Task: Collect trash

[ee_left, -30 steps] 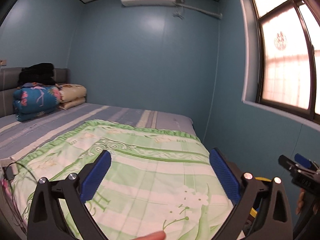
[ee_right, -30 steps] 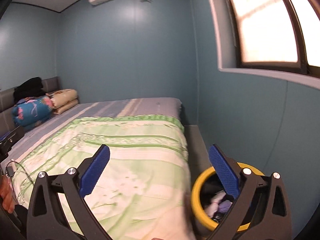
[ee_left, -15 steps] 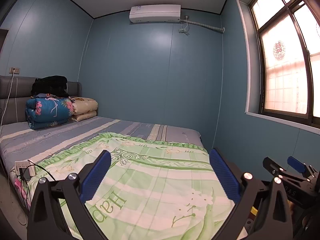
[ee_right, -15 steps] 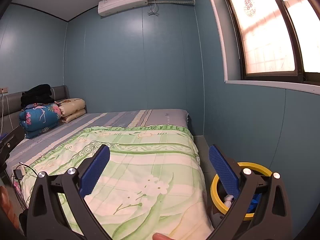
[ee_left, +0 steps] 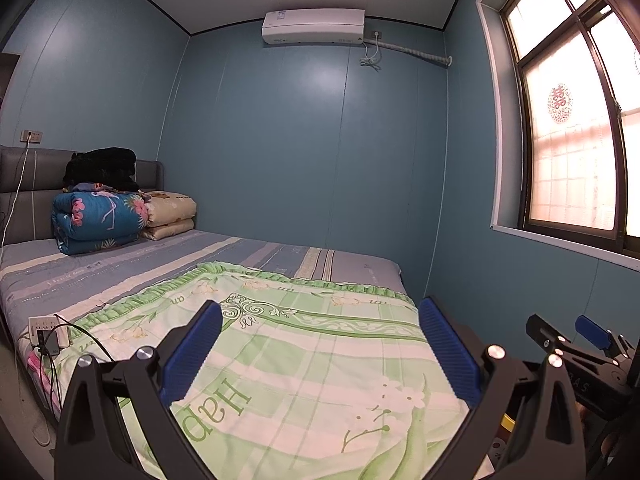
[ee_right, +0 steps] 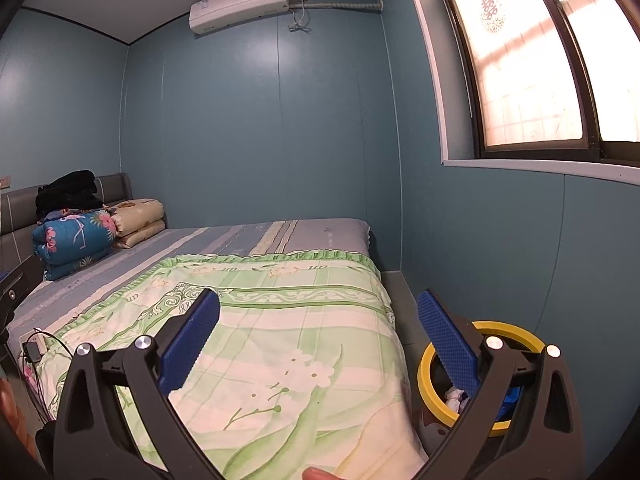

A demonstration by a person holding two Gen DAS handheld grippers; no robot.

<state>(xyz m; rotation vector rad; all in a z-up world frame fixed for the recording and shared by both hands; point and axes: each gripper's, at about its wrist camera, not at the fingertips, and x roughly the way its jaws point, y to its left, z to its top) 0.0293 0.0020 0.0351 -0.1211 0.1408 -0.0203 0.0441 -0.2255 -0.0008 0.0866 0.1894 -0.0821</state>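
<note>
A bin with a yellow rim [ee_right: 428, 376] stands on the floor between the bed and the window wall, partly behind my right finger. White and blue scraps of trash [ee_right: 456, 394] lie inside it. My right gripper [ee_right: 318, 340] is open and empty, raised above the bed's near end. My left gripper [ee_left: 320, 344] is open and empty over the green floral blanket [ee_left: 304, 364]. The right gripper also shows at the lower right of the left wrist view [ee_left: 576, 340]. No loose trash shows on the bed.
Folded quilts [ee_left: 100, 216] and black clothes [ee_left: 100, 168] are stacked at the grey headboard. A white power strip with cables [ee_left: 48, 332] lies on the bed's left edge. A window [ee_right: 532, 60] and blue walls close in the right side. A narrow floor strip [ee_right: 400, 300] runs beside the bed.
Both grippers have pulled back and tilted up, so more of the room and ceiling shows. The bin now sits farther from the right gripper. Both stay open.
</note>
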